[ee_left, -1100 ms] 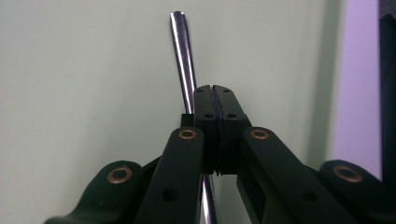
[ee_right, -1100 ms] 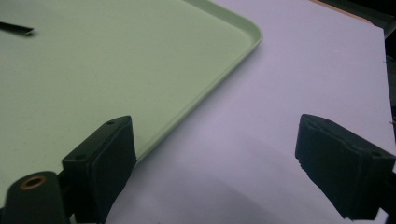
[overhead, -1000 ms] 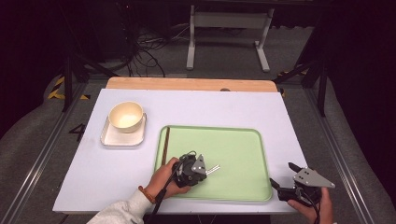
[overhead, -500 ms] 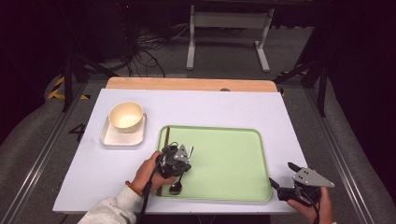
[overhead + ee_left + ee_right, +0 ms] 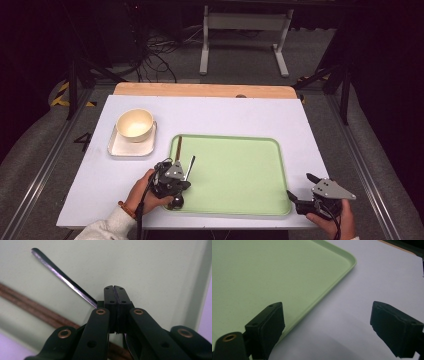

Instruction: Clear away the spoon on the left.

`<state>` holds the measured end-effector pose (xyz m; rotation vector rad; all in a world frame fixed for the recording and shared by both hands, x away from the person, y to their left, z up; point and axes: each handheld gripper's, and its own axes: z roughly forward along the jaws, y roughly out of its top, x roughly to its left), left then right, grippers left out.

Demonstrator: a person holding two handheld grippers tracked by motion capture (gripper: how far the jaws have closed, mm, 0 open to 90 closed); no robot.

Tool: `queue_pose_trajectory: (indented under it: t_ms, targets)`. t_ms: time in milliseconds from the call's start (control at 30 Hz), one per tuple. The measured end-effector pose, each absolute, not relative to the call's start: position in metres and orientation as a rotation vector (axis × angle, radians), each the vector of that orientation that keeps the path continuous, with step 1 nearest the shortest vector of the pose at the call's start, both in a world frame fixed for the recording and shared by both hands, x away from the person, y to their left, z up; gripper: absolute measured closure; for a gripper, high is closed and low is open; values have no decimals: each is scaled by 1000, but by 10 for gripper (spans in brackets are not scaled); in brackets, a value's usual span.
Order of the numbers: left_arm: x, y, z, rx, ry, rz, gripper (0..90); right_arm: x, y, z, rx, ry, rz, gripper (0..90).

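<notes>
My left gripper (image 5: 176, 181) is over the near left corner of the green tray (image 5: 235, 172). It is shut on a metal spoon (image 5: 189, 168), whose thin handle (image 5: 60, 275) slants up and away from the closed jaws (image 5: 115, 287). Just beyond, a pair of brown chopsticks (image 5: 178, 148) lies along the tray's left side (image 5: 32, 308). My right gripper (image 5: 300, 187) rests at the table's near right corner, beside the tray's near right corner (image 5: 332, 277), open with nothing between its jaws (image 5: 332, 317).
A cream bowl (image 5: 134, 123) stands on a square white plate (image 5: 120, 149) left of the tray. The white tabletop (image 5: 225, 115) stretches behind the tray to a wooden strip (image 5: 200, 90). A person's hands hold both grippers.
My left gripper has carried the spoon leftward across the tray to its near left corner, and the handle now points away. The right gripper has stayed put.
</notes>
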<state>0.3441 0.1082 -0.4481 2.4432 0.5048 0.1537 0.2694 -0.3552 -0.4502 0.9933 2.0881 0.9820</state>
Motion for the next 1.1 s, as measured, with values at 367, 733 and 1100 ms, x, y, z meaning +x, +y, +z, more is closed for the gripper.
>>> queue_pose_trajectory:
  t_ms: [367, 733, 1100]
  targets:
    - [340, 120, -448, 2420, 552, 180, 866, 269, -353, -448, 980, 2069, 994, 125]
    - [341, 137, -432, 2364, 515, 251, 836, 274, -351, -448, 975, 2068, 998, 125]
    - [338, 163, -420, 2290, 490, 380, 830, 281, -345, -447, 938, 2079, 1000, 126]
